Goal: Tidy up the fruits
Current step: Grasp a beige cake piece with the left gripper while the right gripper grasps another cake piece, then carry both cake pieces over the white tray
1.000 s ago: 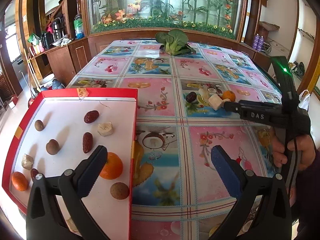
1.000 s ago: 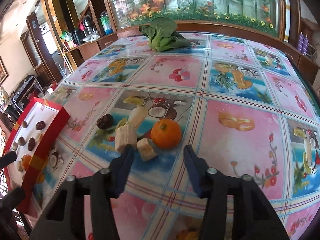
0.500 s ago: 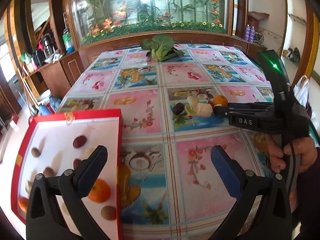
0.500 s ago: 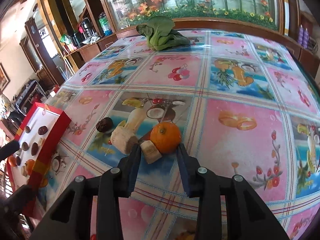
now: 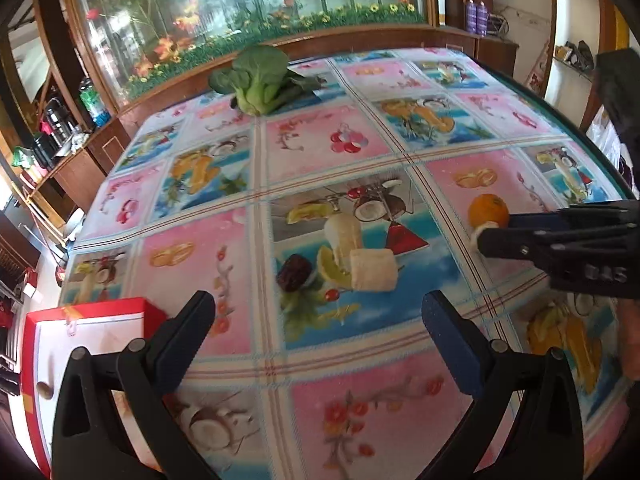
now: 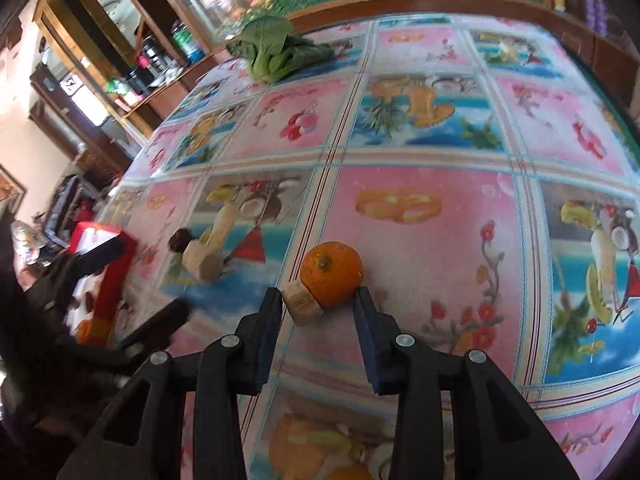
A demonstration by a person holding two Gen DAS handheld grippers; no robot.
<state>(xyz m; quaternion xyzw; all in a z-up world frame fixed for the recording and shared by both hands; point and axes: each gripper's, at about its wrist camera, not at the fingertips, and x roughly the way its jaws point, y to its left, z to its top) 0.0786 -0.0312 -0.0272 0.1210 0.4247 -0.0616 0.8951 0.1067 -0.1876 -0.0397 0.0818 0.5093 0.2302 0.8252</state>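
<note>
Here, two hand-held grippers work over a table covered in a bright fruit-print cloth point(image 5: 320, 152). At the near left edge sits a red tray point(image 5: 86, 308) with a white floor; only one small brown fruit shows in it in the left view, the rest being hidden. The left gripper point(image 5: 318, 316) hovers above the cloth with its fingers wide apart and nothing between them. Just beyond it lie a dark date point(image 5: 294, 274) and a large banana piece point(image 5: 372, 270), close together. Far off, a leafy green vegetable point(image 5: 260, 80) rests near the back edge.

To the right, the right gripper point(image 6: 316, 308) is low on the cloth, its fingers partly closed around an orange point(image 6: 331, 273) and a small banana chunk point(image 6: 304, 305) that touch each other. The fingers brush or nearly brush both, but do not look clamped on either.

The step in hand appears to be picking up loose fruit on the right for the tray. The next move likely calls for singling out one piece, closing firmly, then carrying it left to the tray.
</note>
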